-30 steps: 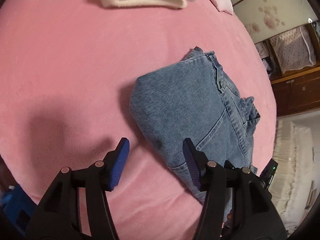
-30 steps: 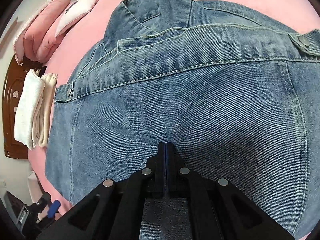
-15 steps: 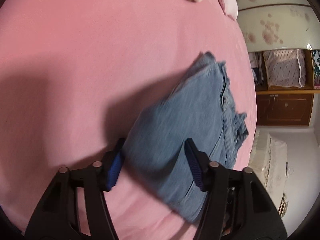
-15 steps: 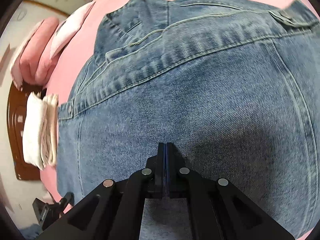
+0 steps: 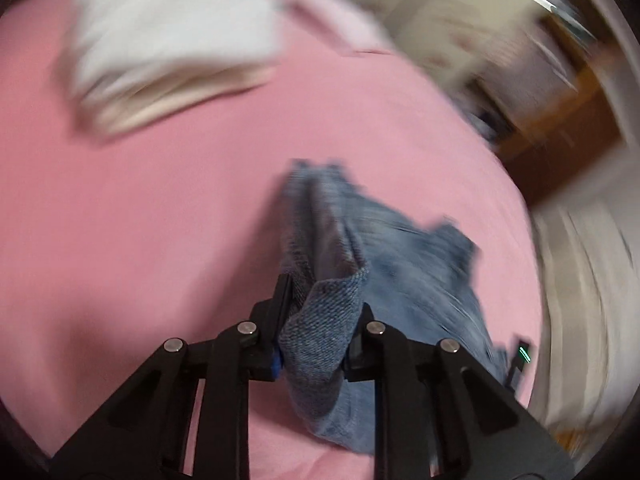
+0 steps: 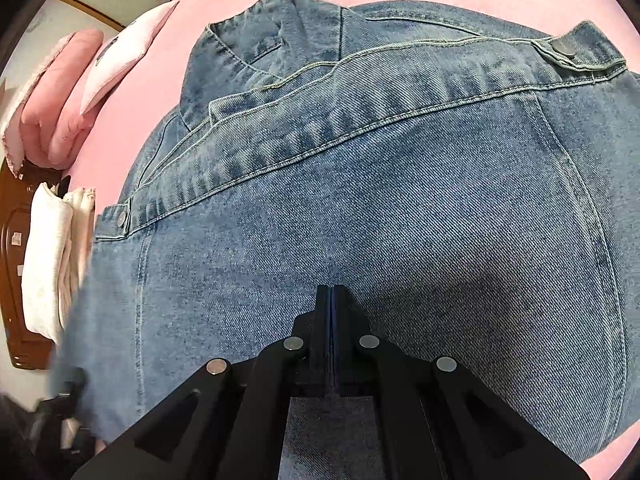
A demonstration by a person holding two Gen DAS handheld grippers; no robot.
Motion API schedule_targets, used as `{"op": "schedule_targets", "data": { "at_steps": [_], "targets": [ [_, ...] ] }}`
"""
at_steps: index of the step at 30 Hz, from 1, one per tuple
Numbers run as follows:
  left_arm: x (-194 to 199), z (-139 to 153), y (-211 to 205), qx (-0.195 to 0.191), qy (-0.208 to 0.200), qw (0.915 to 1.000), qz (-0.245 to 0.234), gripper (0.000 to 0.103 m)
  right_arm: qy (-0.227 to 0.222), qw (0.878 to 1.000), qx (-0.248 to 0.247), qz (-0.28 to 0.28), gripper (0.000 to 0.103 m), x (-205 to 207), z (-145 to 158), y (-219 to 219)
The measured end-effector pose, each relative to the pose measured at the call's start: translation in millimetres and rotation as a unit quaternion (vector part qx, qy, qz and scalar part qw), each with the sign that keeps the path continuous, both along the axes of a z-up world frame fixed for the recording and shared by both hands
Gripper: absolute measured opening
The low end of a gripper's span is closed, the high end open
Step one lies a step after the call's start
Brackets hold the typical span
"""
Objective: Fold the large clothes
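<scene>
A folded blue denim jacket point(image 5: 420, 256) lies on the pink bedspread point(image 5: 140, 220). My left gripper point(image 5: 324, 300) has a bunched fold of its near edge between the pads; the jaws are closing and the denim is squeezed and pulled up off the bed. The left wrist view is blurred by motion. In the right wrist view the denim jacket point(image 6: 400, 200) fills the frame, collar and snap buttons toward the top. My right gripper point(image 6: 332, 296) is shut, tips down against the flat denim panel, with nothing between the pads.
A stack of folded white clothes point(image 5: 168, 40) lies farther back on the bed. Pink pillows point(image 6: 60, 92) and the white stack point(image 6: 48, 260) sit by a wooden headboard. The bed's edge, wooden furniture point(image 5: 560, 140) and pale fabric lie to the right.
The left gripper moved onto the jacket's near edge, narrowed from wide open onto the fold, and rose with it. The right gripper stayed shut on top of the denim, shifting only a little.
</scene>
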State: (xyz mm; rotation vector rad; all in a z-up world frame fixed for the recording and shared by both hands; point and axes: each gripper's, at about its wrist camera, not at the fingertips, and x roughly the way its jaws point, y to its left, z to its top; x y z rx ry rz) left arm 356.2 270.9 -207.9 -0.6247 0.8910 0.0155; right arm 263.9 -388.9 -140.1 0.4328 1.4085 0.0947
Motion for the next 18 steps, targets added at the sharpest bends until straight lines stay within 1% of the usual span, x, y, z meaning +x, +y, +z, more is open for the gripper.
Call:
{"op": "schedule_targets", "data": {
  "at_steps": [2, 4, 7, 8, 10, 11, 12, 13, 14, 15, 16, 17, 18],
  "targets": [
    [3, 25, -16, 0.018, -0.043, 0.9975, -0.053, 0.016, -0.001, 1.000, 0.006, -0.002, 0.000, 1, -1, -2],
    [3, 44, -27, 0.018, -0.070, 0.9939, -0.084, 0.016, -0.004, 1.000, 0.014, -0.005, 0.000, 1, -1, -8],
    [-2, 67, -44, 0.016, -0.101, 0.9887, -0.110, 0.014, -0.009, 0.999, 0.031, -0.011, 0.000, -1, -3, -12],
    [-6, 80, -59, 0.021, -0.122, 0.9843, -0.126, 0.013, -0.011, 0.999, 0.040, -0.013, 0.000, -1, -4, -14],
    [-16, 99, -84, 0.043, -0.156, 0.9749, -0.153, 0.008, -0.012, 0.998, 0.055, -0.013, 0.000, -1, -6, -19],
    [-24, 114, -108, 0.063, -0.192, 0.9618, -0.185, 0.006, -0.013, 0.998, 0.066, -0.011, 0.000, -1, -7, -22],
    [-29, 121, -121, 0.072, -0.202, 0.9565, -0.198, 0.006, -0.013, 0.997, 0.075, -0.008, 0.000, -1, -8, -24],
    [-31, 125, -139, 0.074, -0.208, 0.9509, -0.217, 0.005, -0.013, 0.996, 0.083, -0.005, 0.000, 0, -10, -28],
    [-30, 125, -161, 0.065, -0.204, 0.9472, -0.239, 0.005, -0.012, 0.995, 0.098, -0.001, 0.000, 1, -11, -32],
    [-29, 123, -171, 0.062, -0.199, 0.9466, -0.246, 0.005, -0.010, 0.994, 0.110, 0.002, 0.000, 2, -14, -37],
    [-28, 120, -184, 0.061, -0.189, 0.9480, -0.249, 0.005, -0.008, 0.993, 0.120, 0.007, 0.000, 3, -17, -41],
    [-25, 114, -196, 0.058, -0.170, 0.9516, -0.250, 0.005, -0.007, 0.992, 0.126, 0.015, 0.000, 4, -18, -44],
    [-23, 112, -201, 0.053, -0.162, 0.9535, -0.249, 0.005, -0.006, 0.991, 0.128, 0.026, 0.000, 5, -18, -43]
  ]
}}
